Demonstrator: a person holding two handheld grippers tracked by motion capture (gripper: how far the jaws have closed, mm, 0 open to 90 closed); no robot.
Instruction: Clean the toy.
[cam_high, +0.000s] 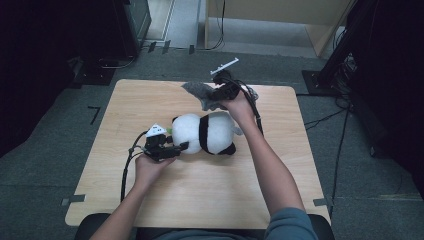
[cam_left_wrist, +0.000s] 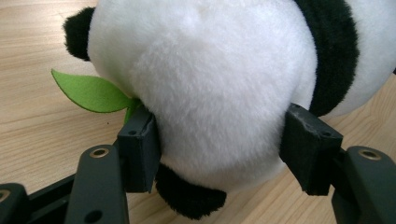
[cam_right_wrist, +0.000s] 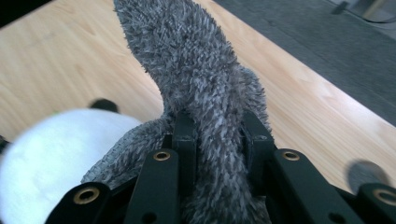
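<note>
Two hand-held grippers are seen working over a light wooden desk (cam_high: 150, 200), each held by one of a person's hands. A plush panda (cam_high: 205, 133), white with black bands and limbs, is laid on its side near the middle of the desk, and a small green felt leaf (cam_left_wrist: 91, 92) is attached at its head end.

The left hand-held gripper (cam_high: 181, 148) is positioned level with the desk at the panda's left end. In the left gripper view its two black jaws are set on either side of the round white plush, spread wide, with the pads right at the fur; whether they press on it cannot be told.

The right hand-held gripper (cam_high: 212, 98) is held above the far side of the desk, just beyond the panda. Its jaws are closed on a fuzzy grey cloth (cam_right_wrist: 201, 88), which is pinched between the pads and is seen standing up past them in the right gripper view. In the high view the grey cloth (cam_high: 197, 91) is lifted clear of the desk, spreading out to the left of the gripper. A black cable (cam_high: 127, 170) is trailed from the left gripper across the desk.
</note>
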